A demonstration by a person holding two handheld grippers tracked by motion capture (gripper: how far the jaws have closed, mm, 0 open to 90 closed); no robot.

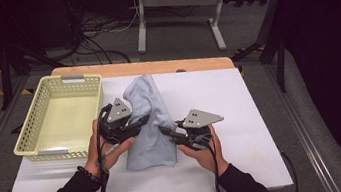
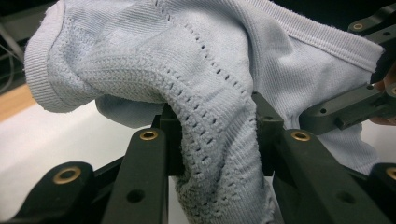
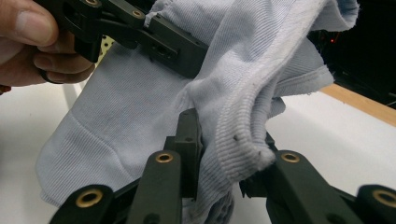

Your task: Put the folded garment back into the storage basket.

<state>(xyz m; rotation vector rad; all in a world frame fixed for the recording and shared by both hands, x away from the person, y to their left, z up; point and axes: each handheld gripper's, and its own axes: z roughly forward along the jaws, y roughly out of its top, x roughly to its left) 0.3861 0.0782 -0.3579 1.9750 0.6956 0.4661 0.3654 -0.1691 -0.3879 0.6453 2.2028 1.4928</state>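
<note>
Both tongs (image 1: 145,118) (image 1: 164,130) clenched on pale-blue knit (image 1: 148,124); beside them, yellow basket (image 1: 30,133).

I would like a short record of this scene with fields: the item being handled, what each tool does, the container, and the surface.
item: light blue knitted garment, partly lifted, lower part on the table
left tool: shut on the garment's left edge
right tool: shut on the garment's right edge
container: pale yellow perforated basket, at the left of the garment, nothing in it
surface: white table top
</note>
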